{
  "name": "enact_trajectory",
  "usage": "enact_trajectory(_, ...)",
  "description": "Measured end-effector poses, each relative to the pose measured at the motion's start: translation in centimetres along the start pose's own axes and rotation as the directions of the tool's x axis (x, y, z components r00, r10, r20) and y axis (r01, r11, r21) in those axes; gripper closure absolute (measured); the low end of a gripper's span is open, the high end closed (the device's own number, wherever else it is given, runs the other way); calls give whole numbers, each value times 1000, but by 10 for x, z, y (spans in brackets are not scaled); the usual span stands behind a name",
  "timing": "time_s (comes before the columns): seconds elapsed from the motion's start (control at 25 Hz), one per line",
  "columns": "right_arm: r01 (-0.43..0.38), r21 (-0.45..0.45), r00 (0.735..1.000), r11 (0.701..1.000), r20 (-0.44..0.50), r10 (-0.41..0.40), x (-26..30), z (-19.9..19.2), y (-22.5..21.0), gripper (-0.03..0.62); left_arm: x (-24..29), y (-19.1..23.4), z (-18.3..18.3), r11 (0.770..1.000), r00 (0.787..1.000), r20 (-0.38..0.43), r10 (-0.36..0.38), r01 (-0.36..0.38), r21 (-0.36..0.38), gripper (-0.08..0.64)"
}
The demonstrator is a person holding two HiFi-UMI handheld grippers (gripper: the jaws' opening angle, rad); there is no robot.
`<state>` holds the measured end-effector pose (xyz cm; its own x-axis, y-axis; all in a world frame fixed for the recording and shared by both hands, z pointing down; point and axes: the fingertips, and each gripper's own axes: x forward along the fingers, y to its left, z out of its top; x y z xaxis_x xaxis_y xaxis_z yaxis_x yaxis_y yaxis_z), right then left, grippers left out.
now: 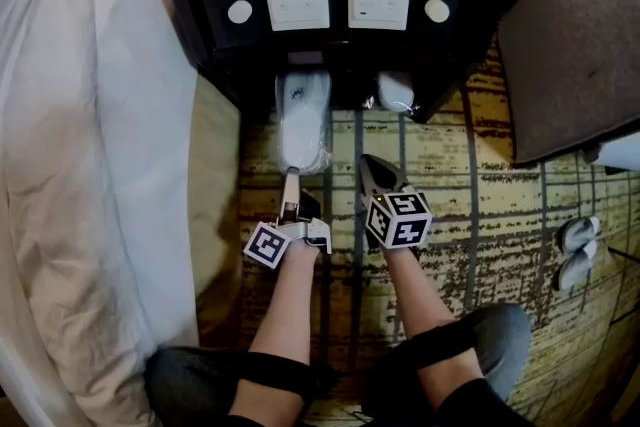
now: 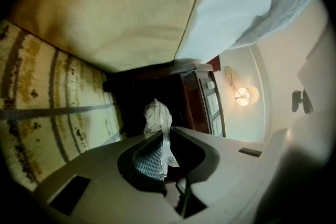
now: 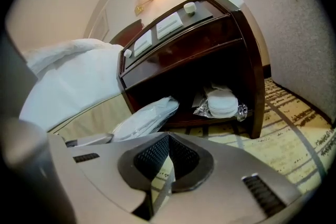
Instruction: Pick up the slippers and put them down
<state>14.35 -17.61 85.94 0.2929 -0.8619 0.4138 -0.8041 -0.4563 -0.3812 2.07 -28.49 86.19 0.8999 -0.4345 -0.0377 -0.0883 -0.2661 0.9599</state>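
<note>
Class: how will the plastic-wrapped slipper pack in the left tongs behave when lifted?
Probably light: the left tongs hold the wrapped slipper pack by a pinch of film alone. Likely floppy, since only crumpled wrap is gripped. The glossy film may slip.

Lower centre of the head view: each hand-held tool carries a cube [image 1: 400,218] of black-and-white square markers. The left gripper [image 1: 291,185] has a pale body, and the right gripper [image 1: 368,163] tapers to dark jaws. Seen along their own jaws, both shells [image 3: 220,186] are smooth pale grey moulded plastic with a dark recess, black ridged pads [image 2: 148,159] and dark rectangular slots [image 2: 71,194]. At the bottom edge, bare forearms meet black sleeves [image 1: 270,373] and grey-blue clothing [image 1: 490,330].
</note>
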Motion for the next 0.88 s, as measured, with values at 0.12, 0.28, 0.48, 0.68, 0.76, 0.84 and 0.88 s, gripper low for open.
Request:
enact_trajectory(0.12, 2, -13, 1000, 1000, 8, -2, 0, 7, -2, 591, 37, -3, 9, 1000, 1000, 0, -10, 10, 26, 532)
enact_trajectory(0.28, 7, -19, 1000, 1000, 21, -7, 2, 18, -5, 591, 74, 6, 15, 999, 999, 0, 36, -36, 17, 535)
enact_trajectory(0.48, 11, -38, 999, 999, 34, -10, 5, 30, -5, 591, 116, 5, 17, 1000, 1000, -7, 19, -19, -18, 535)
enact_trajectory(0.68, 19, -39, 999, 999, 30, -18, 4, 30, -6, 591, 142, 15, 22, 999, 999, -23, 35, -36, -15, 535)
enact_trajectory(0.76, 19, -40, 999, 999, 28, -18, 3, 29, -6, 591, 150, 17, 24, 999, 999, -31, 43, -43, -9, 535)
enact_trajectory(0.84, 19, -43, 1000, 999, 25, -18, 3, 27, -7, 591, 155, 21, 24, 997, 997, -41, 71, -72, -12, 534)
enact_trajectory(0.88, 19, -43, 1000, 999, 23, -18, 2, 26, -7, 591, 155, 26, 24, 995, 994, -45, 99, -100, -14, 532)
